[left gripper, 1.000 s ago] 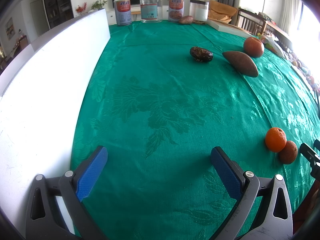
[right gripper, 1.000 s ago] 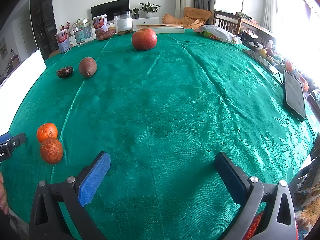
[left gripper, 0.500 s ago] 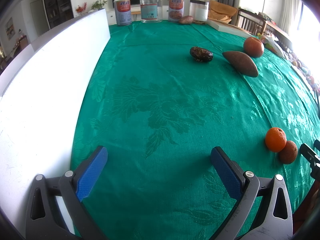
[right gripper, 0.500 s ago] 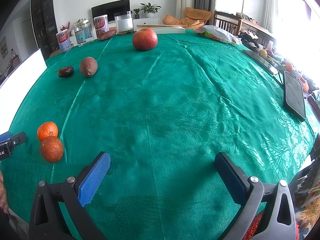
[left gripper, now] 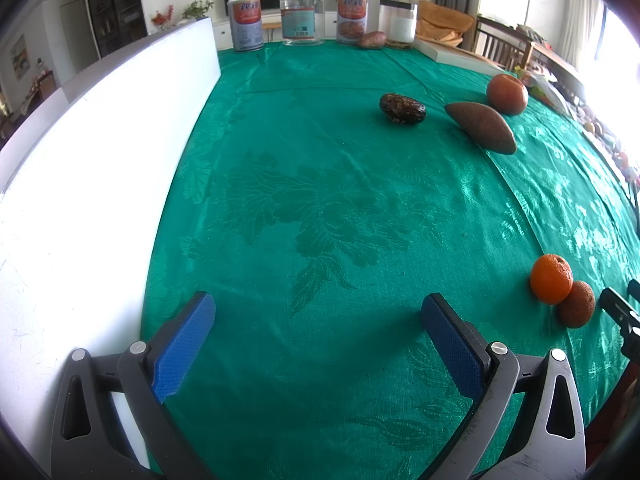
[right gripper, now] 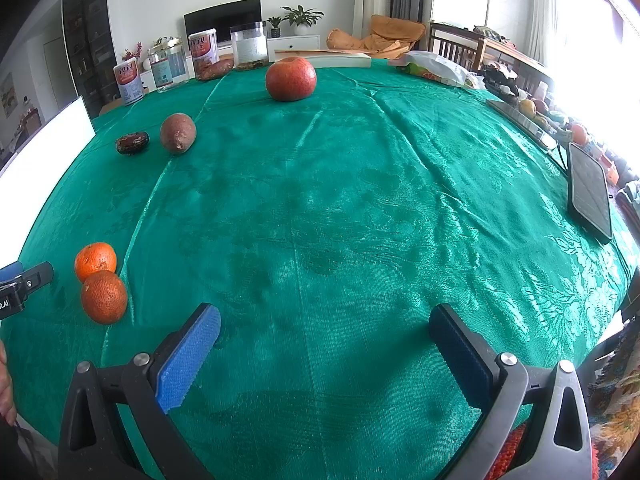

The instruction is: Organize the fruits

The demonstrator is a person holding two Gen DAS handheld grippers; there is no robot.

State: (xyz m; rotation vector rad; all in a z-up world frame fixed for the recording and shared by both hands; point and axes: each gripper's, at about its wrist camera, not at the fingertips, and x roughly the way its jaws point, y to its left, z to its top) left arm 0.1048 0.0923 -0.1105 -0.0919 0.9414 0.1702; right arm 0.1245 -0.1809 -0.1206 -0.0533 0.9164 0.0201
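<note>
Two oranges lie touching on the green tablecloth: a bright one [left gripper: 551,279] [right gripper: 95,260] and a duller one [left gripper: 576,309] [right gripper: 104,296]. Farther off lie a dark mottled fruit [left gripper: 402,107] [right gripper: 132,143], a brown pointed fruit [left gripper: 481,127] [right gripper: 177,133] and a big red fruit [left gripper: 507,93] [right gripper: 291,78]. My left gripper [left gripper: 316,322] is open and empty, low over the cloth, left of the oranges. My right gripper [right gripper: 326,334] is open and empty, right of the oranges.
A white board [left gripper: 80,184] stands along the table's left side. Tins and jars [left gripper: 298,16] and a sweet potato [left gripper: 371,39] stand at the far edge. A book [right gripper: 332,58], a bag [right gripper: 436,68] and a tablet [right gripper: 590,192] lie on the right.
</note>
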